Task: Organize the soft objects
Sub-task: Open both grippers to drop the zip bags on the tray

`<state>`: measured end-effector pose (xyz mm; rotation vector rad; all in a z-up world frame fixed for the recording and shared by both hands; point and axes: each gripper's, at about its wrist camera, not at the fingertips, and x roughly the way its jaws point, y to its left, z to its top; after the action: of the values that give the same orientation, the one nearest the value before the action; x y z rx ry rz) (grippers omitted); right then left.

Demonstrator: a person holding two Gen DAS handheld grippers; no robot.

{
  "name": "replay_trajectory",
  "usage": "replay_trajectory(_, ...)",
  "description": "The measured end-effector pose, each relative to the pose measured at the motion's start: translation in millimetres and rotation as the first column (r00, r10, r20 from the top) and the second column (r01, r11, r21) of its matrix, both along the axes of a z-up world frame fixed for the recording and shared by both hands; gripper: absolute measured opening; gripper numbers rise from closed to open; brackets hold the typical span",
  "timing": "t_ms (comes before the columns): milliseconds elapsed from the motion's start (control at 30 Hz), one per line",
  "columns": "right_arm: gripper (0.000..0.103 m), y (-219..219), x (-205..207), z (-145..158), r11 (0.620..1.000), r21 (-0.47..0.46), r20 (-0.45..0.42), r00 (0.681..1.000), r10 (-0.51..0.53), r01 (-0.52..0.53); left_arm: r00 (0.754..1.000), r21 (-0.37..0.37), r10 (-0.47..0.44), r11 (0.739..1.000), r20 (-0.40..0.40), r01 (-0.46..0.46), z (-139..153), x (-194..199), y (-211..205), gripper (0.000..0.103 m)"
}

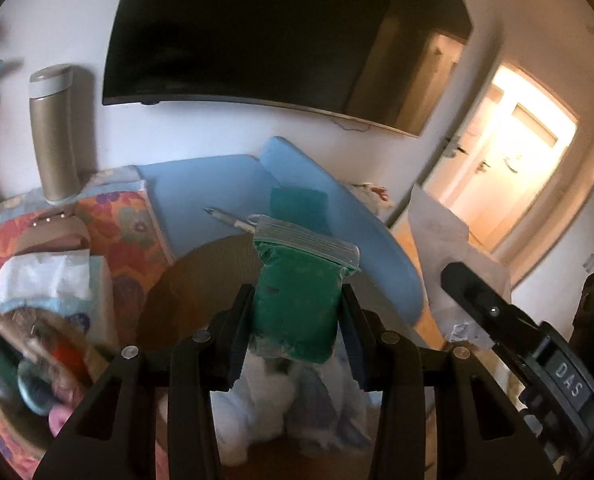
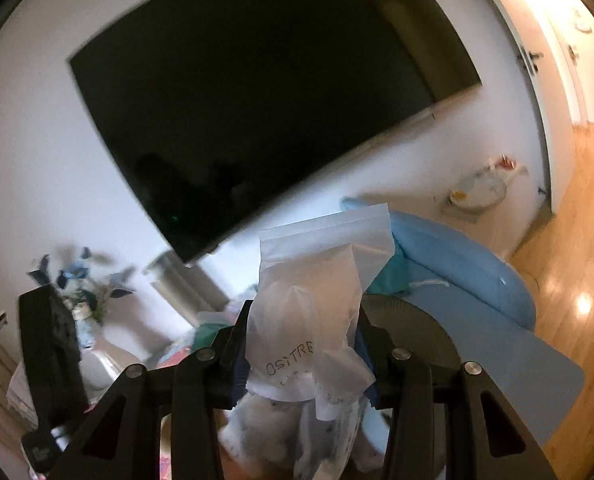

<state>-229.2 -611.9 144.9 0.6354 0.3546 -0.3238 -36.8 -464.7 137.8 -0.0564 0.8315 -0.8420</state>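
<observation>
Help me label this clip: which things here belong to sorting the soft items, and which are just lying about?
In the job:
green bag, in left gripper
clear bag, in right gripper
cardboard box

Lying about:
thermos
pen
television
vase

Clear glossy plastic zip bag (image 1: pixel 297 300); frosted matt plastic pouch (image 2: pixel 317 300); brushed metal flask (image 1: pixel 53 132).

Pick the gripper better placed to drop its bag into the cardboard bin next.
Left, probably. The left gripper holds the green bag over the cardboard bin; the right gripper's clear bag looks farther off.
</observation>
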Motion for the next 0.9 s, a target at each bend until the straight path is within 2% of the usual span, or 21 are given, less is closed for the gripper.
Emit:
replay_trajectory(67, 0.043, -12, 14, -9, 0.999, 0.037, -0.042, 0.999, 0.007, -0.005, 0.999, 0.006, 0.033, 0.999, 0.0, -0.033, -4, 4, -2, 0.041)
replay_trajectory(167, 0.045, -22, 38, -24, 0.997, 0.075, -0.104, 0.994, 0.043, -0.035, 0.999, 0.023, 0.017, 1.0, -0.032, -0.016, -12, 12, -12, 0.063)
replay_trajectory(200, 0.048, -26, 40, -29, 0.995, 0.094, -0.114, 0.993, 0.044, -0.034, 0.999, 0.047, 0.034, 0.998, -0.039, -0.033, -15, 14, -14, 0.075)
replay_trajectory(267, 0.059, -37, 38, -38, 0.988, 0.151, -0.115, 0.992, 0.059, -0.042, 0.997, 0.039, 0.029, 0.999, -0.078, -0.026, -20, 18, -10, 0.086)
replay_trajectory(333, 0.064, -41, 27, -46, 0.978, 0.202, -0.092, 0.994, 0.063, -0.043, 0.993, -0.021, -0.002, 1.0, -0.119, -0.001, -22, 18, -1, 0.086)
replay_trajectory(433, 0.064, -41, 12, -49, 0.976, 0.214, -0.097, 0.993, 0.06, -0.038, 0.99, -0.08, -0.046, 0.996, -0.13, 0.036, -15, 7, 12, 0.086)
replay_trajectory(567, 0.064, -26, -9, -46, 0.978, 0.208, -0.1, 0.994, 0.047, -0.026, 0.994, -0.094, -0.095, 0.991, -0.053, 0.09, 3, -21, 24, 0.086)
replay_trajectory(767, 0.064, 10, -30, -34, 0.985, 0.167, -0.096, 0.994, 0.05, -0.034, 0.985, -0.108, -0.165, 0.98, 0.05, 0.17, 29, -61, 52, 0.086)
replay_trajectory(900, 0.066, 48, -45, -20, 0.995, 0.092, -0.089, 0.995, 0.05, -0.042, 0.981, -0.079, -0.17, 0.981, 0.092, 0.177, 35, -77, 87, 0.086)
